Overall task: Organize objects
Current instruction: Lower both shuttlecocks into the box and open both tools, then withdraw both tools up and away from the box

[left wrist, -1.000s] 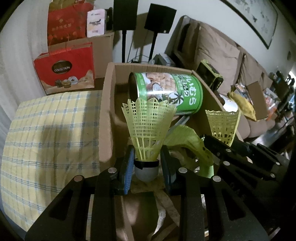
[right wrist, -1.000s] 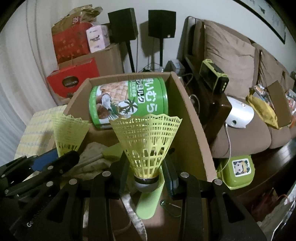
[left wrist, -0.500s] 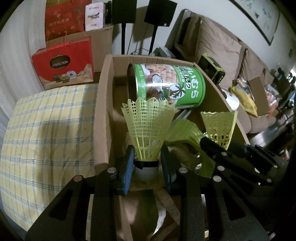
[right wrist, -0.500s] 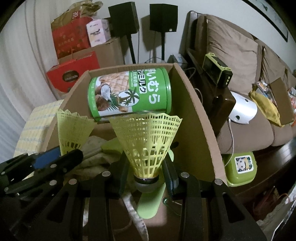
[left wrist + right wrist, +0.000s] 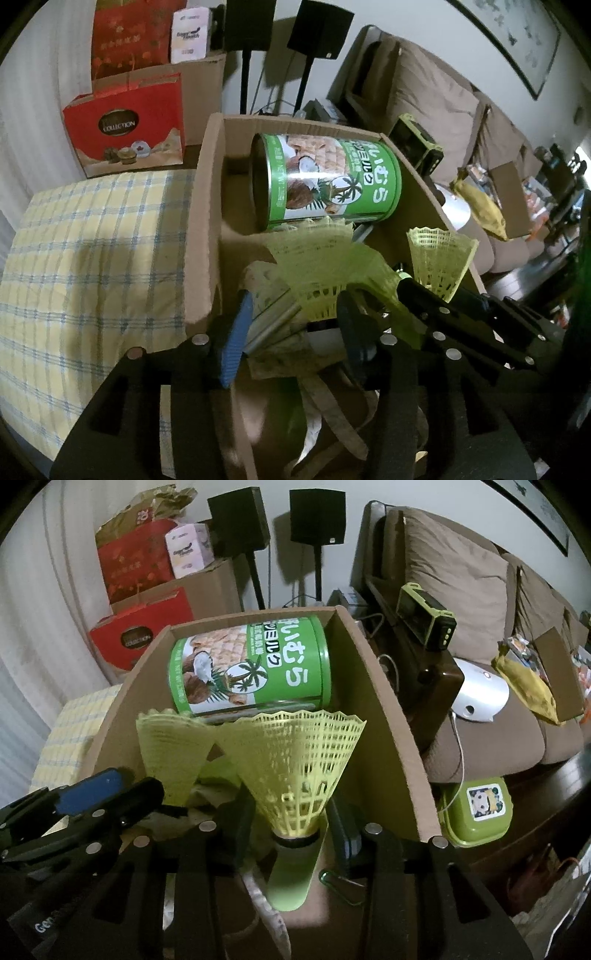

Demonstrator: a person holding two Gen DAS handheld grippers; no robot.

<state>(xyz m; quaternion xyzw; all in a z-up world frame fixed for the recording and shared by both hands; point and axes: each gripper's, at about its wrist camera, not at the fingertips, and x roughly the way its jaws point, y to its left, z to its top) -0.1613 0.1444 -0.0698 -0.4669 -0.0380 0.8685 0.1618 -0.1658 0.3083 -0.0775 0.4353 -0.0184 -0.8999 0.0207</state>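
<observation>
the release is judged best done by parting the jaws fully and withdrawing straight back, so that neither skirt is snagged; both claws have just been opening, and the left gripper (image 5: pixel 291 332) is seen spread, its shuttlecock (image 5: pixel 321 266) blurred and tipping between the pads, while the right gripper (image 5: pixel 291 830) is parted with its shuttlecock (image 5: pixel 295 764) loose and upright between them. both are held side by side, angled downward over the near end of the cardboard box (image 5: pixel 384 709), where rags lie, with the green can (image 5: pixel 251 664) lying on its side at the far end
</observation>
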